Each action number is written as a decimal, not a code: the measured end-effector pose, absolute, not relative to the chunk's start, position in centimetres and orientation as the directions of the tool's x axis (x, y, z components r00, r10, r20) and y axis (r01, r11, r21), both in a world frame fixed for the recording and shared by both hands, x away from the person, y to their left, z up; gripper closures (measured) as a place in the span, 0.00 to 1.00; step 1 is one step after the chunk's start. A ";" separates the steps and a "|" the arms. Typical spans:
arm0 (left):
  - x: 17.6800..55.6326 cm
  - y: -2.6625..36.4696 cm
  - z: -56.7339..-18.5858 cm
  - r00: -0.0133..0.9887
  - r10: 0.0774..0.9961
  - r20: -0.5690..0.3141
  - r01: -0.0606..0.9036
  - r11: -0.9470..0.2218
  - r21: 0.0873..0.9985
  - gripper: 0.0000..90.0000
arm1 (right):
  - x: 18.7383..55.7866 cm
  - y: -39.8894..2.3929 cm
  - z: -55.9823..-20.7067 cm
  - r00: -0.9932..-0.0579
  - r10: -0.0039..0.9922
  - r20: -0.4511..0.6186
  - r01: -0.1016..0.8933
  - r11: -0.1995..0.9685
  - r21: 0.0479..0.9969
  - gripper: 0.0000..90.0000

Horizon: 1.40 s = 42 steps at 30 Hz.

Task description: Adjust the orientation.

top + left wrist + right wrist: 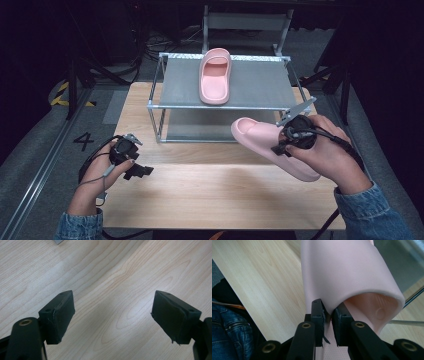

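One pink slipper (215, 75) lies on the top shelf of a metal-framed rack (227, 105). A second pink slipper (265, 142) hangs tilted above the wooden table (210, 195), in front of the rack's right end. My right gripper (286, 141) is shut on it. In the right gripper view the jaws pinch the side wall of this slipper (342, 272) where the strap meets the sole, with my right gripper (329, 315) closed tight. My left gripper (139, 169) rests over the table's left side. In the left gripper view my left gripper (112, 315) stands wide open with bare wood between the pads.
The rack has a lower grey shelf (200, 127) under the top one. A grey chair frame (247, 22) stands behind the table. Dark floor with cables surrounds the table, and a "4" mark (83, 141) is on the floor at left.
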State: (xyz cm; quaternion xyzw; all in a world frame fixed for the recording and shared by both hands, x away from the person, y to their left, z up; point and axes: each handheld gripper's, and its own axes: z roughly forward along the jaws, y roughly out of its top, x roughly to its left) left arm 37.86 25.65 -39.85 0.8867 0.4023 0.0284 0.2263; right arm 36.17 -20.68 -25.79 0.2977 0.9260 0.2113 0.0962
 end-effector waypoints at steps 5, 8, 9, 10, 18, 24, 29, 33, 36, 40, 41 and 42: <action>37.9 25.8 -39.9 0.674 0.725 -0.141 0.704 -0.572 0.421 0.22 | 36.7 -20.8 -24.2 -0.798 0.602 -0.041 0.517 0.717 0.468 0.90; 38.0 25.8 -40.0 0.675 0.724 -0.139 0.702 -0.574 0.422 0.22 | 37.0 -20.7 -23.3 -0.793 0.608 -0.036 0.520 0.707 0.480 0.90; 38.0 25.9 -40.0 0.673 0.726 -0.142 0.705 -0.570 0.422 0.22 | 37.2 -20.7 -22.9 -0.790 0.611 -0.044 0.519 0.706 0.482 0.90; 38.0 25.9 -40.0 0.672 0.727 -0.142 0.705 -0.570 0.421 0.22 | 37.3 -20.7 -22.7 -0.790 0.612 -0.042 0.520 0.704 0.483 0.90; 38.1 26.2 -40.1 0.668 0.728 -0.151 0.711 -0.566 0.417 0.22 | 39.0 -20.3 -21.1 -0.773 0.631 -0.055 0.533 0.695 0.482 0.90; 38.3 26.2 -40.1 0.668 0.726 -0.160 0.712 -0.562 0.421 0.22 | 40.7 -19.9 -20.2 -0.756 0.651 -0.063 0.548 0.684 0.482 0.91; 38.6 26.3 -40.1 0.674 0.721 -0.162 0.706 -0.565 0.427 0.21 | 42.1 -19.6 -19.5 -0.740 0.669 -0.073 0.560 0.672 0.486 0.91; 38.8 26.4 -40.2 0.675 0.719 -0.164 0.707 -0.567 0.422 0.21 | 43.3 -19.2 -19.3 -0.727 0.683 -0.076 0.572 0.663 0.484 0.91; 38.9 26.5 -40.2 0.671 0.724 -0.161 0.710 -0.566 0.419 0.21 | 44.2 -18.9 -19.2 -0.713 0.696 -0.080 0.586 0.655 0.477 0.91; 39.3 26.3 -40.4 0.670 0.723 -0.170 0.713 -0.562 0.420 0.21 | 45.5 -18.5 -19.0 -0.694 0.715 -0.090 0.601 0.643 0.474 0.91; 39.4 26.3 -40.4 0.675 0.718 -0.172 0.710 -0.567 0.419 0.21 | 45.9 -18.5 -19.0 -0.689 0.719 -0.093 0.604 0.640 0.474 0.91; 39.5 26.2 -40.5 0.676 0.716 -0.175 0.710 -0.567 0.418 0.21 | 46.3 -18.4 -18.9 -0.685 0.722 -0.094 0.607 0.638 0.473 0.91</action>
